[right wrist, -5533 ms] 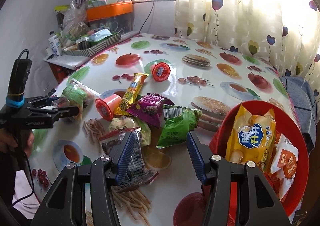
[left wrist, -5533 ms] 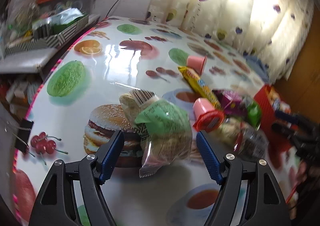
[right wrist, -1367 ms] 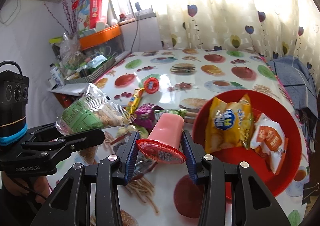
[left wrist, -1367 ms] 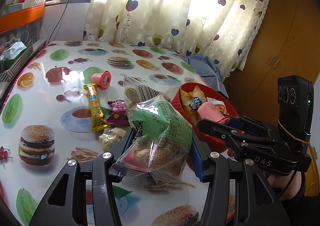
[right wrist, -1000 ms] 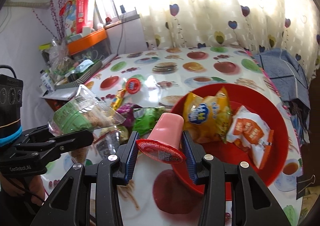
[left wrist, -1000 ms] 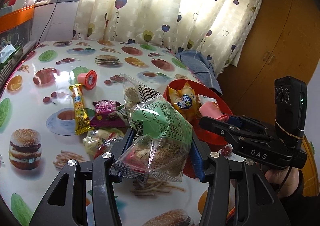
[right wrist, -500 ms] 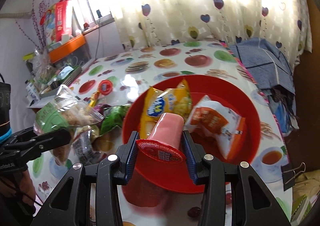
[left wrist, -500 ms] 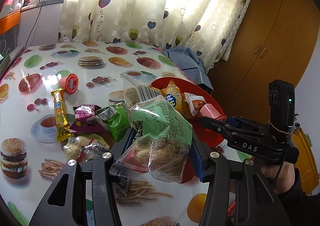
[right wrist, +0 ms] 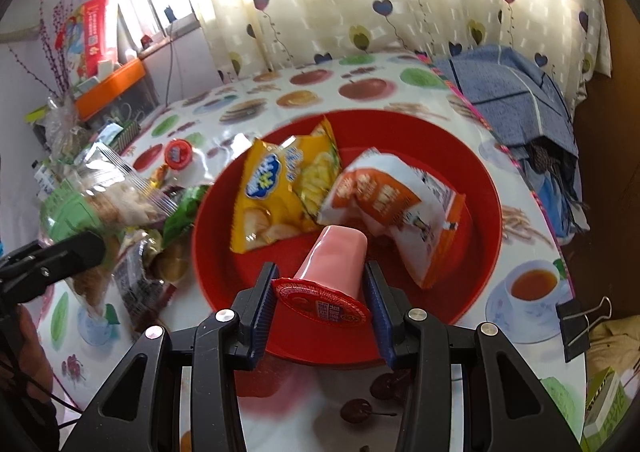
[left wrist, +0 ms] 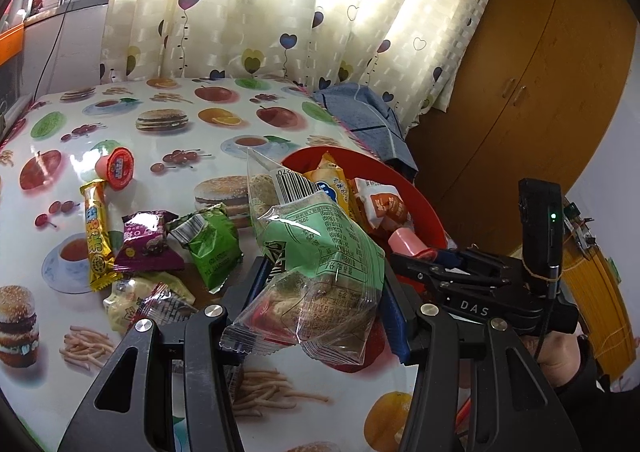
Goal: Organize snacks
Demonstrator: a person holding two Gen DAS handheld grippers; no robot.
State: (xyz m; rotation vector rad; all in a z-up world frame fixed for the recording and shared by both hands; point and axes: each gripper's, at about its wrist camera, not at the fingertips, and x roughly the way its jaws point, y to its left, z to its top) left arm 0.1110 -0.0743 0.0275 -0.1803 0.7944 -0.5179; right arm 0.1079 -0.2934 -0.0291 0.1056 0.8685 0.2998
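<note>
A table [right wrist: 400, 88] under a fruit-and-burger print cloth fills both views. On it, just ahead of the right gripper [right wrist: 320, 292], sits a red bowl [right wrist: 472, 188] holding a yellow chip bag [right wrist: 276, 192] and an orange-and-white packet [right wrist: 396, 200], side by side. The left gripper [left wrist: 320, 292] is clamped on a clear bag of biscuits with a green label [left wrist: 316, 248], held up off the cloth, with the bowl beyond and to its right. To its left, loose snacks lie on the table: a green packet [left wrist: 212, 244], a purple packet [left wrist: 146, 244], a yellow bar [left wrist: 94, 236]. The right gripper is clamped on a pink jelly cup [right wrist: 332, 264], tilted over the bowl's near side, lid toward the camera. A second jelly cup [left wrist: 116, 168] lies beyond the bar.
</note>
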